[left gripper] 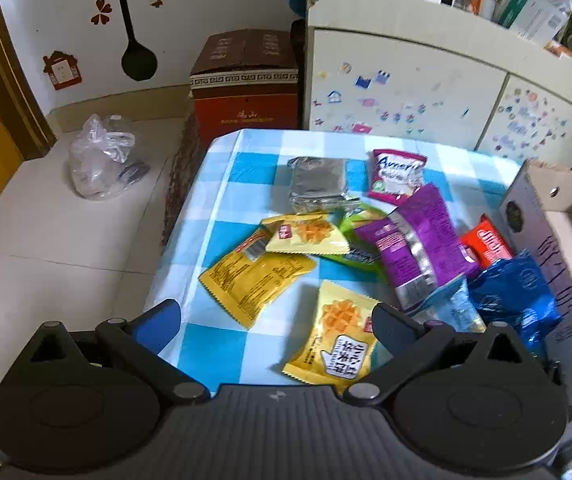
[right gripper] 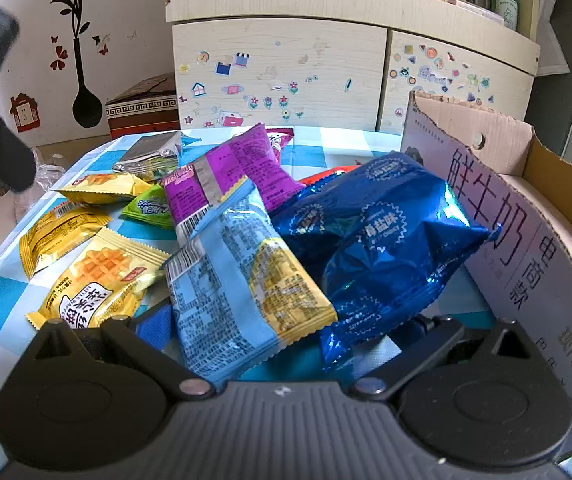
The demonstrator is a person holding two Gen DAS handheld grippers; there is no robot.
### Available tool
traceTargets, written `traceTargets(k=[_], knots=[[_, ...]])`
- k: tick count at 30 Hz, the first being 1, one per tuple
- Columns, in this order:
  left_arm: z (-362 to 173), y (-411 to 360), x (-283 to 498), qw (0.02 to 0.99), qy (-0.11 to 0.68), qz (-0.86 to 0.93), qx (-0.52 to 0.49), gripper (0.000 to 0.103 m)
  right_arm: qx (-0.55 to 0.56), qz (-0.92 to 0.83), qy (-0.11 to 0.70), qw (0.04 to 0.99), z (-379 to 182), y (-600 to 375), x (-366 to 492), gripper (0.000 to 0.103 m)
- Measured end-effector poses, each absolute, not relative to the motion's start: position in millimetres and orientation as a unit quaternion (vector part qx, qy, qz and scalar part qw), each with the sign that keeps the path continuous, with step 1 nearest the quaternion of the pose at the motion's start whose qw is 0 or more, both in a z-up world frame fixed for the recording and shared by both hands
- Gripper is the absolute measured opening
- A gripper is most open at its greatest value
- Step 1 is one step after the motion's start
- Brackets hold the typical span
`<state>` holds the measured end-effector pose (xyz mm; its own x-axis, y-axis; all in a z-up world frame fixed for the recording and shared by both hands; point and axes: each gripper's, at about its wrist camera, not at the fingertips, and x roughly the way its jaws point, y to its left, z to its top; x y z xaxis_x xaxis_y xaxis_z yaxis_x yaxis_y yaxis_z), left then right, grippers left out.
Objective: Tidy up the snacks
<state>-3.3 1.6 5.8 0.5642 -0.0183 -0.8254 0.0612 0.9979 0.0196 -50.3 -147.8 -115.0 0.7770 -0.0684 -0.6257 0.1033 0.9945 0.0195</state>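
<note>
The right gripper [right gripper: 282,320] stood wide apart at the near edge of the pile, grasping nothing. The light blue packet [right gripper: 242,280] lay between its jaws and over them, so the fingertips were mostly hidden. Just to its right, the dark blue foil bag [right gripper: 381,236] leaned against the wall of the cardboard box [right gripper: 525,248]. The box was open at the top, and I judged it to be the place for the snacks.

The left gripper [left gripper: 276,324] was also released and empty, hovering over the checked tablecloth [left gripper: 222,160]. A yellow waffle packet [left gripper: 337,332] lay partly under its right finger. Further out were two more yellow packets [left gripper: 254,276], a purple packet [left gripper: 417,240], a red packet [left gripper: 485,244], a silver packet [left gripper: 317,180] and a pink-edged packet [left gripper: 395,176].

The step in hand seemed to be picking the light blue packet. To do it well, the right gripper should close on the packet's flat body and not on the slippery sealed edge, and take only this one, without catching the foil bag beside it. Then it should lift it clearly above the box wall before releasing.
</note>
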Motion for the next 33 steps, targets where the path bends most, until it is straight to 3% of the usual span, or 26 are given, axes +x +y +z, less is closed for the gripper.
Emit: traceTargets(k=[17,27,33], knots=[[26,7,-18,0.893,0.445,-0.067,0.002,0.103,0.028,-0.047,0.334,0.941,-116,-148,-52,0.103],[29,7,-26,0.9,0.43,-0.066,0.029,0.103,0.039,-0.032,0.468,0.882,-93,-147,-52,0.102],[33,6,-33,0.904,0.418,-0.07,0.043,0.103,0.078,-0.05,0.459,0.884,-72,-155,-74,0.102]])
